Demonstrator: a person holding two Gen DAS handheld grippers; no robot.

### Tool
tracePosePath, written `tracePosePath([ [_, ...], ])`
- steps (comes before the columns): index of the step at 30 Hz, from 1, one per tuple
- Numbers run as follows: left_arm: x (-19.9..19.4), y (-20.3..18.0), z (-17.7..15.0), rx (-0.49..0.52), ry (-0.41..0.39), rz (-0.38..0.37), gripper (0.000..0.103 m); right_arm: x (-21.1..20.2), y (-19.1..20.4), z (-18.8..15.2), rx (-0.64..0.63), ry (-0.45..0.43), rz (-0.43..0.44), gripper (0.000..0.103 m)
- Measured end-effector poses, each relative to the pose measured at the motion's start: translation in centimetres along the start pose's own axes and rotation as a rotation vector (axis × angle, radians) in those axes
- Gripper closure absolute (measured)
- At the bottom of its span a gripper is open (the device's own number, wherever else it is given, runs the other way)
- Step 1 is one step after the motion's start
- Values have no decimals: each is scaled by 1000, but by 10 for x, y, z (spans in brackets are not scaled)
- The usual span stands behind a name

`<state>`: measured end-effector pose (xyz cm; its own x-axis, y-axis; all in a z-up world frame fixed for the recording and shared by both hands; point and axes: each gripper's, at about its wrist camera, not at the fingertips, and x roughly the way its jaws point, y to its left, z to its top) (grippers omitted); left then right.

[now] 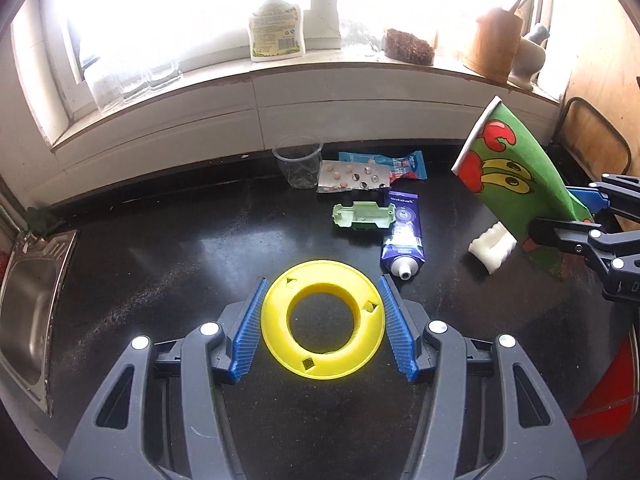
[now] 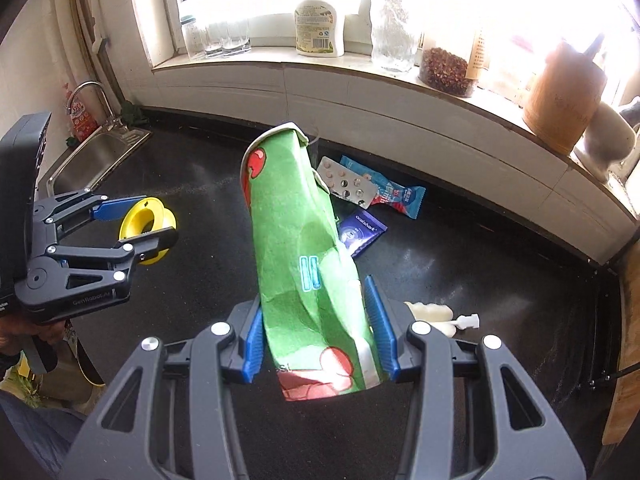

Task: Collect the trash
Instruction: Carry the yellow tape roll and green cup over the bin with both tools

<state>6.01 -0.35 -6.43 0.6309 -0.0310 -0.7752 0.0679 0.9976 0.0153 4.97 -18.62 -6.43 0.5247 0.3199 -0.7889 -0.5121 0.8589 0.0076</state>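
Looked like a home kitchen. Steel sink [image 2: 90, 158] with a curved faucet [image 2: 94, 98] set into a black countertop [image 1: 160, 264], below a bright window. Along the sill [image 2: 256, 58]: dish-soap bottle [image 2: 319, 20], drinking glasses [image 2: 226, 40], a jar of dried chillies [image 2: 444, 66], a wooden utensil holder [image 2: 560, 100], a mortar and pestle [image 1: 530, 58]. Cutting board [image 1: 592, 140] leaned against the wall.
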Motion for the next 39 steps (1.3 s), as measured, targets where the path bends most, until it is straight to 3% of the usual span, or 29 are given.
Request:
tracePosePath([
  [4,-27,27,-4,-68,-46,51,48,-1,28,23,-45,-38,57,58],
  [9,-72,83,-34,-206,-76,171,48,9,97,57,-130,-78,179,58],
  [15,-128,156,-114,-378,-55,385,48,29,213,75,-269,-47,366,58],
  [19,-156,198,-182,-512,-13,481,48,37,304,70,-389,0,487,58],
  [25,-182,248,-302,-728,56,572,48,56,444,25,-588,129,648,58],
  [29,-182,271,-375,-832,93,596,48,78,513,-16,-679,223,680,58],
  [39,-122,313,-481,-909,162,526,48,164,585,-103,-768,422,620,58],
])
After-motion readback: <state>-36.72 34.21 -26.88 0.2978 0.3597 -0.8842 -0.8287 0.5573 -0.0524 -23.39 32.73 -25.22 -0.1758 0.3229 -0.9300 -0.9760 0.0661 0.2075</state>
